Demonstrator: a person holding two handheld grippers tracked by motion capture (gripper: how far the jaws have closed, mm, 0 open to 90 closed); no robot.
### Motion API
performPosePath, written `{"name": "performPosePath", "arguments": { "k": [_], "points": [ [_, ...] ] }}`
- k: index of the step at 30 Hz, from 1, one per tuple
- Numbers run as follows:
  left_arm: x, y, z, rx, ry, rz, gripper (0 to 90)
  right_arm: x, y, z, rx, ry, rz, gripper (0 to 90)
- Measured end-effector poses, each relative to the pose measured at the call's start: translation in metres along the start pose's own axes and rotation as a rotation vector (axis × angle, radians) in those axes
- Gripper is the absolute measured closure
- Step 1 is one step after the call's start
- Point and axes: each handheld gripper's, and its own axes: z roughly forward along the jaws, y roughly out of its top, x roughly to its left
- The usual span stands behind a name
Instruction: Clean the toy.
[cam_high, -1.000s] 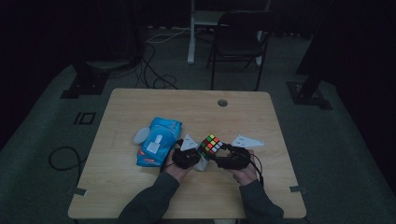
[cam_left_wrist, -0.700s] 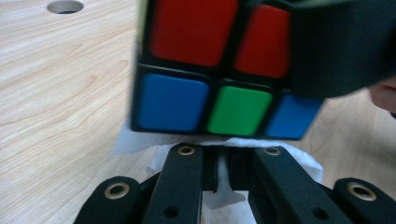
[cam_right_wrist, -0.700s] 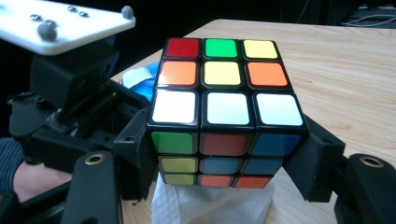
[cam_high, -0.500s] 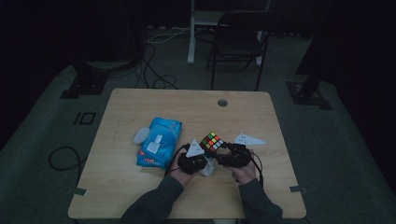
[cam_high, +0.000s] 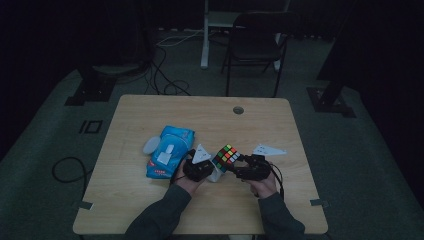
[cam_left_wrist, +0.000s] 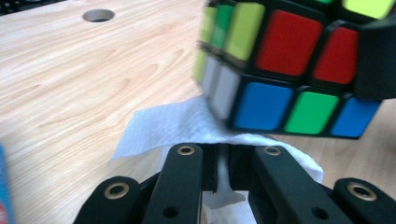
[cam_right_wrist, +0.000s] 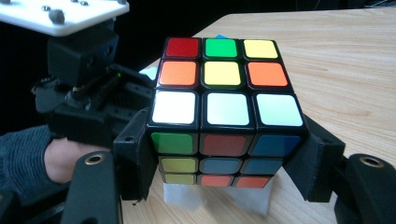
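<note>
A scrambled colour cube is held off the wooden table, with my right gripper shut on its two sides. In the high view the cube sits between the two hands at the table's front middle. My left gripper is shut on a white tissue, and its tip is just under and beside the cube. The tissue hangs below the cube's bottom face. In the right gripper view, the left gripper is close at the left.
A blue pack of wipes lies left of the hands, with a small white oval thing beside it. The table has a cable hole near its far edge. A chair stands behind the table.
The left gripper with the tissue has shifted slightly beside the cube. The cube and the right gripper have stayed in place.
</note>
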Motion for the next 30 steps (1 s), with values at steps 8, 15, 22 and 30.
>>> {"name": "performPosePath", "arguments": {
  "k": [8,15,22,30],
  "points": [
    [0.012,0.005,-0.008,-0.002,0.034,-0.004,85.9,0.005,-0.006,0.0,0.062,-0.075,-0.092,34.7],
    [0.018,0.012,-0.013,0.008,0.049,-0.009,85.9,0.015,-0.01,0.005,0.102,-0.082,-0.173,34.7],
    [0.022,0.02,-0.013,0.029,0.047,0.0,85.9,0.022,-0.017,0.008,0.131,-0.072,-0.239,34.7],
    [0.022,0.037,-0.01,0.043,0.02,0.024,85.9,0.035,-0.025,0.017,0.177,-0.068,-0.348,34.7]
  ]
}}
